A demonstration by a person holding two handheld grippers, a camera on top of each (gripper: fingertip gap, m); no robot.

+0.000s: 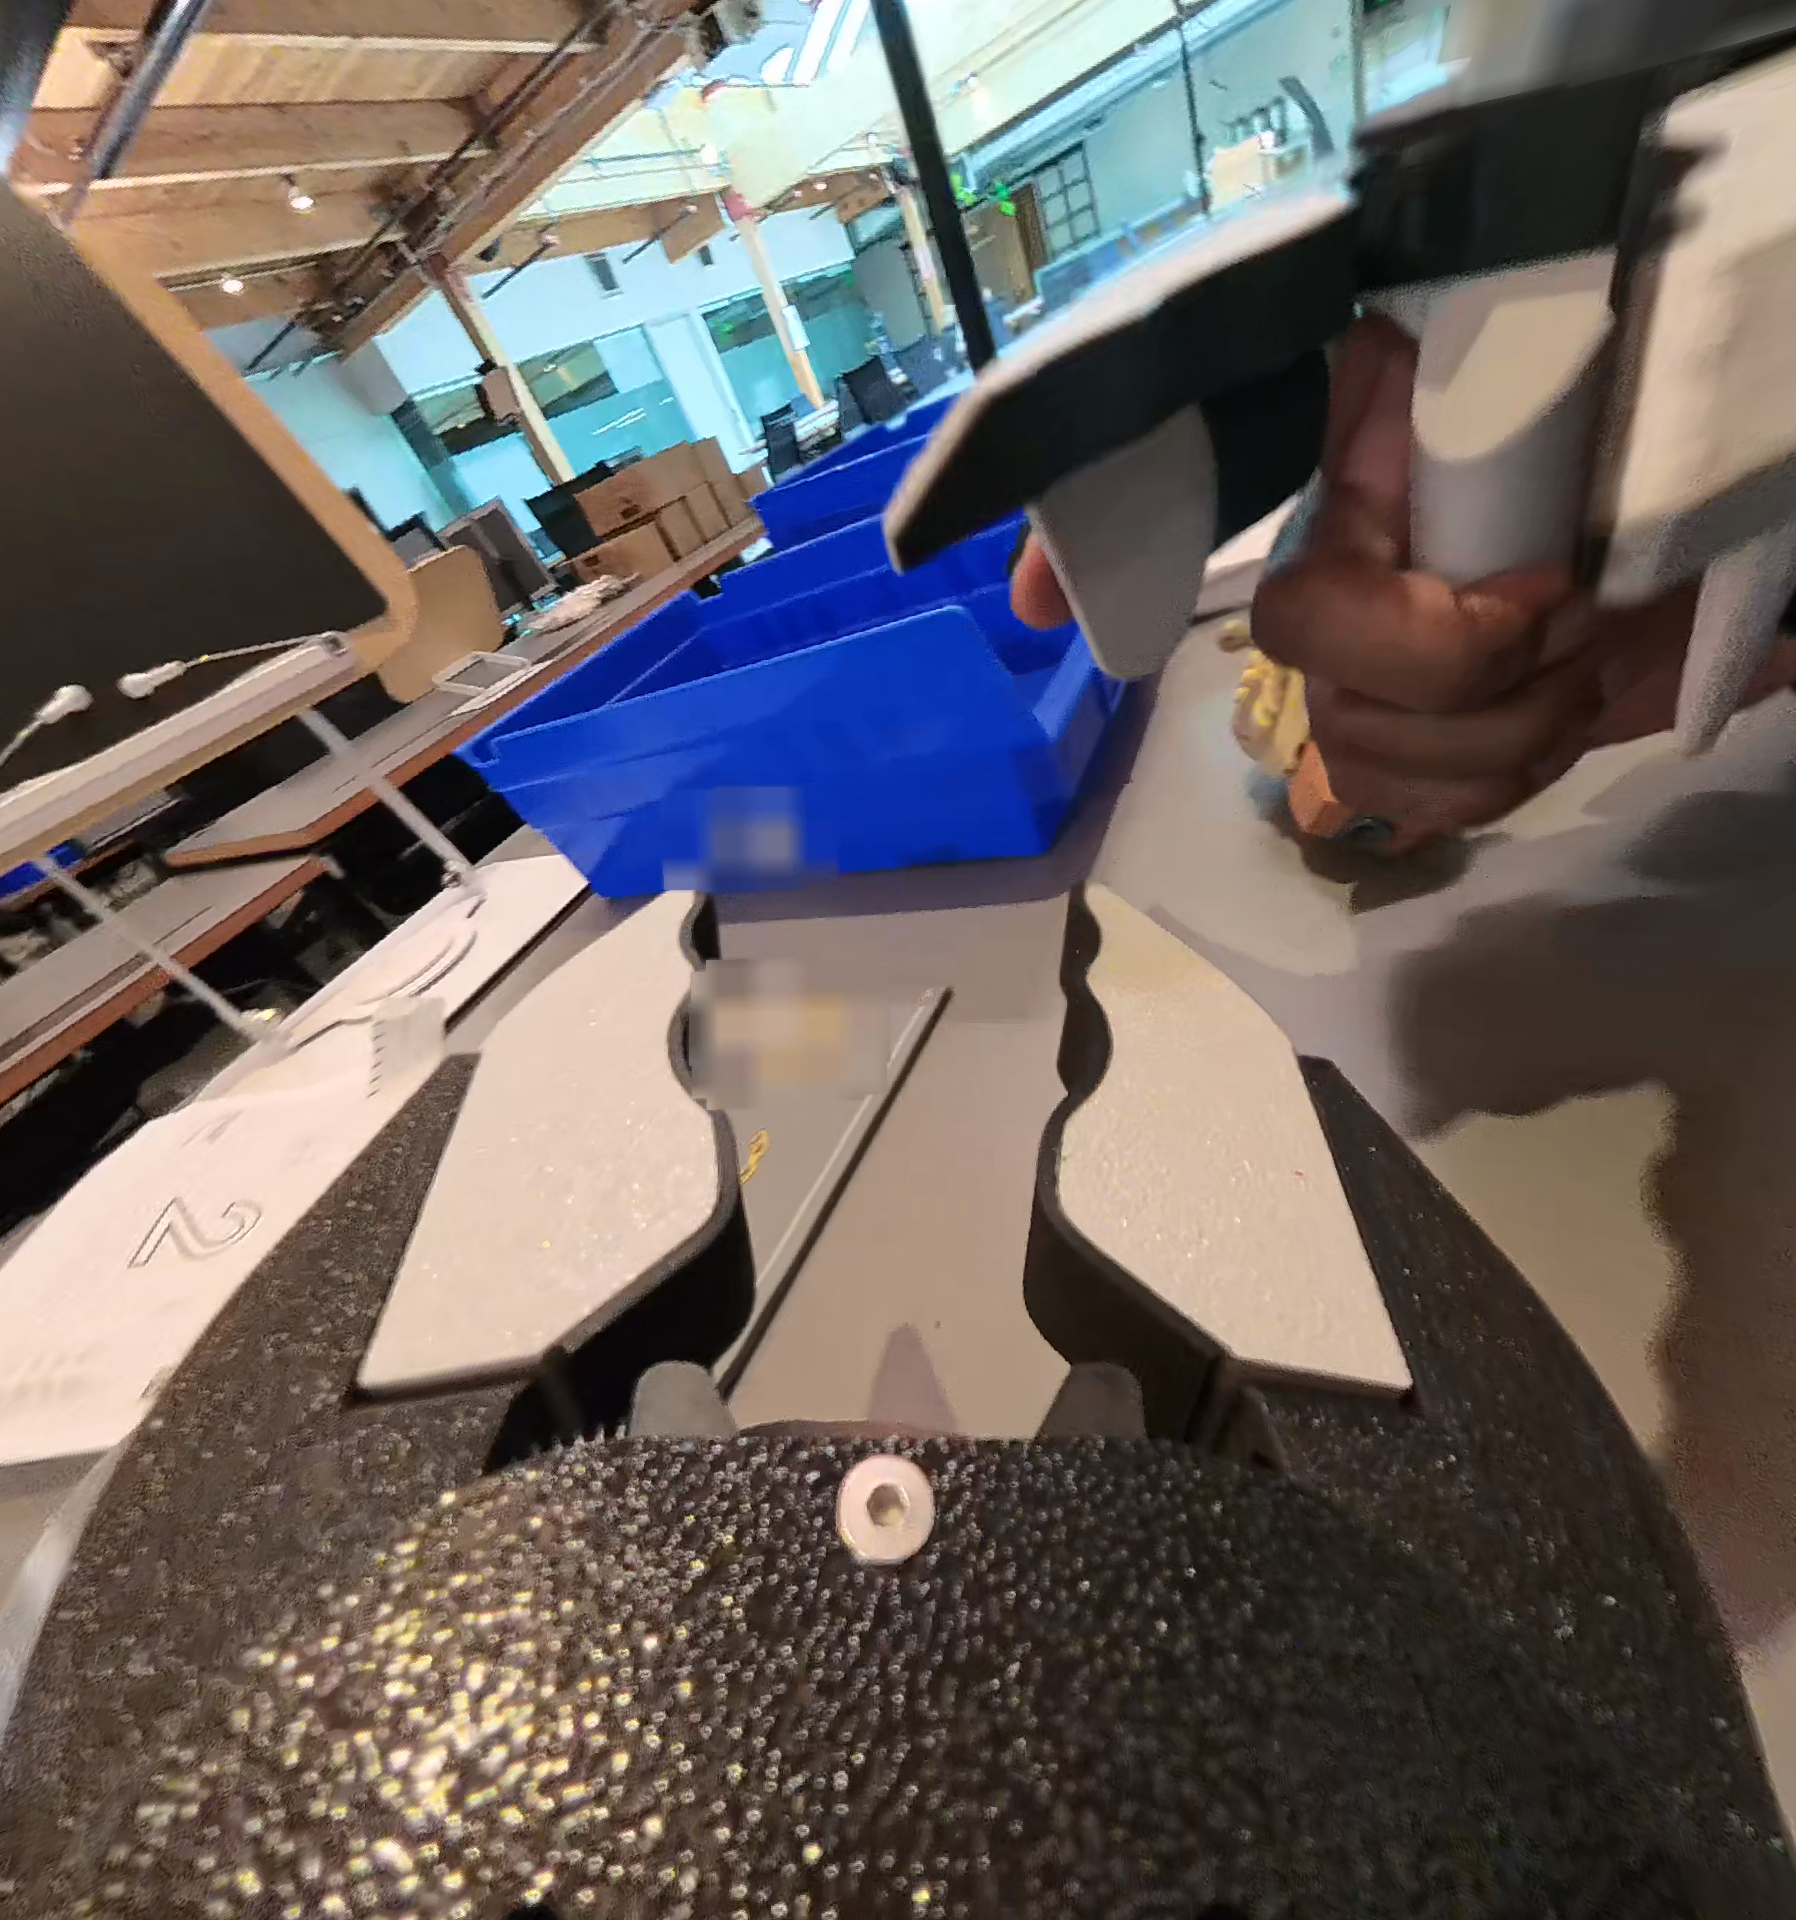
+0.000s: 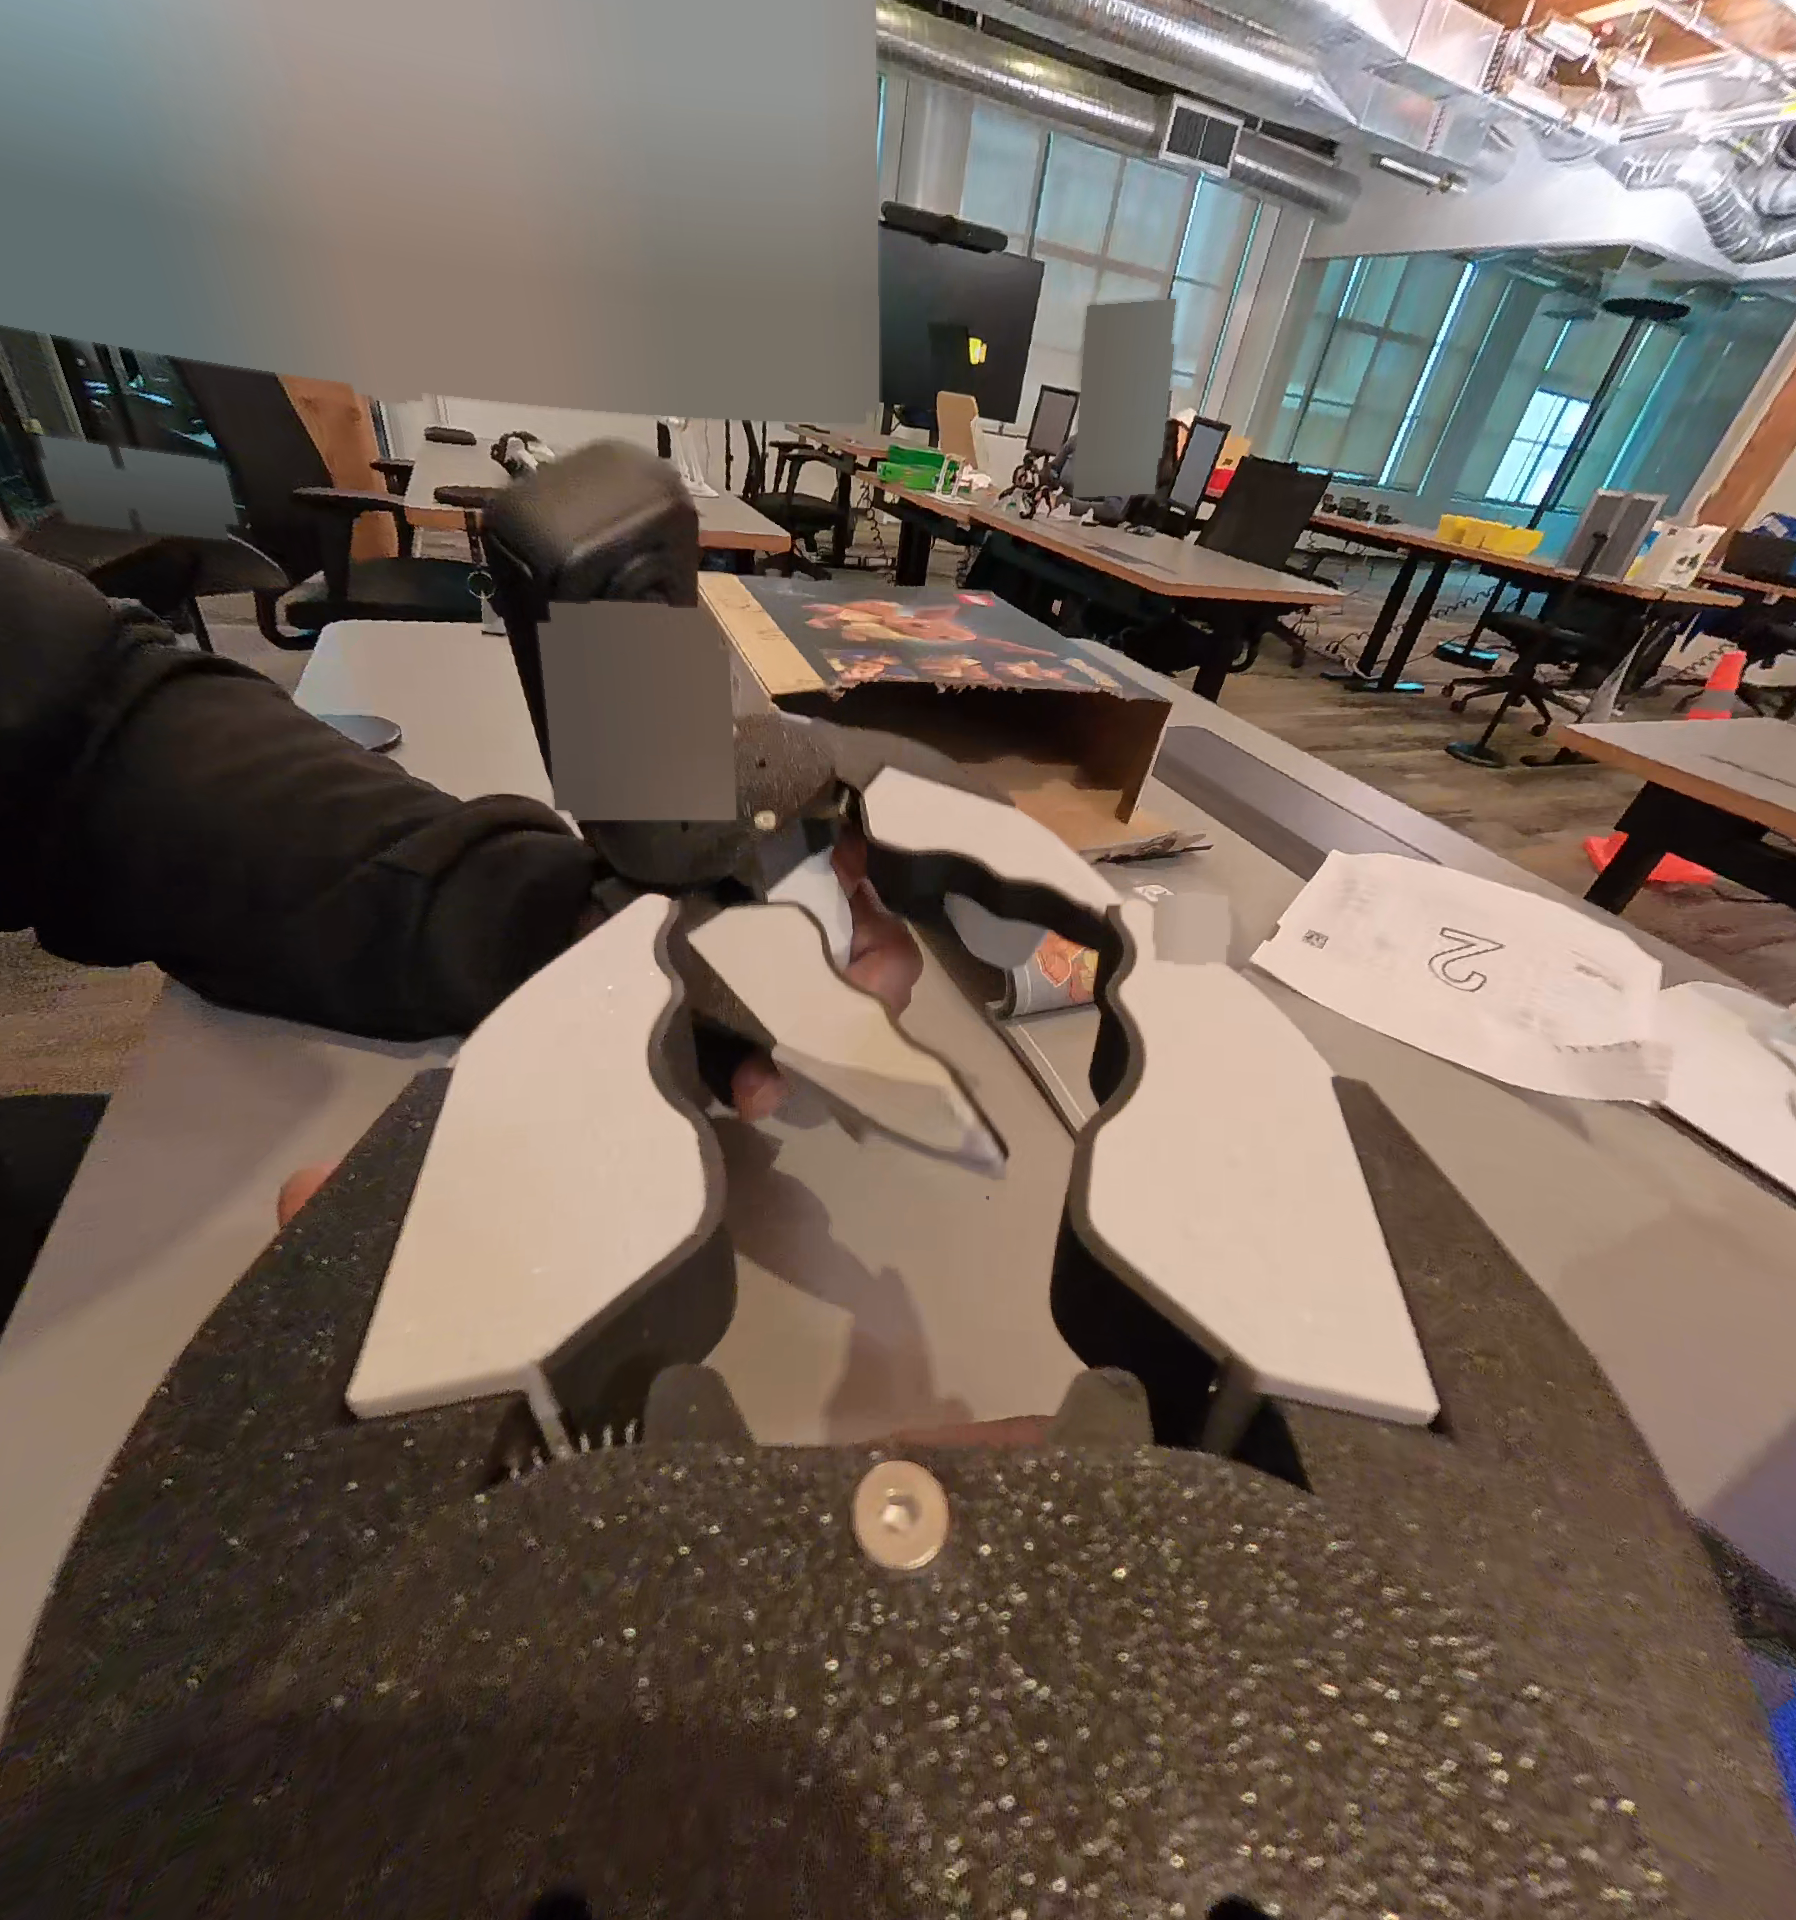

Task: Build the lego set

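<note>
Holding both tools spread and empty, we see our left hand-held gripper [image 1: 889, 940] low over the grey desk [image 1: 1237, 935], its pale fingers [image 1: 582, 1049] parted with nothing between them but the desk top and a thin flat booklet with a colourful cover [image 2: 1055, 971]. That booklet lies flat on the desk just beneath and between the left fingers. We judge it light, limp and thin, hard to lift flat; an exposed edge or corner looks the best place to pinch.

Our right hand-held gripper [image 2: 889, 940] is likewise parted and holds nothing; the left tool sits directly in front of it, close but, as far as we can tell, apart.

Just beyond the left fingertips stands a blue plastic bin [image 1: 821, 727]. A torn-open brown cardboard box with a printed lid [image 2: 977, 675] rests farther back, and a white paper sheet printed with a large numeral [image 2: 1455, 966] lies off to the side. A small tan and cream toy figure [image 1: 1278, 727] sits behind the right hand.
</note>
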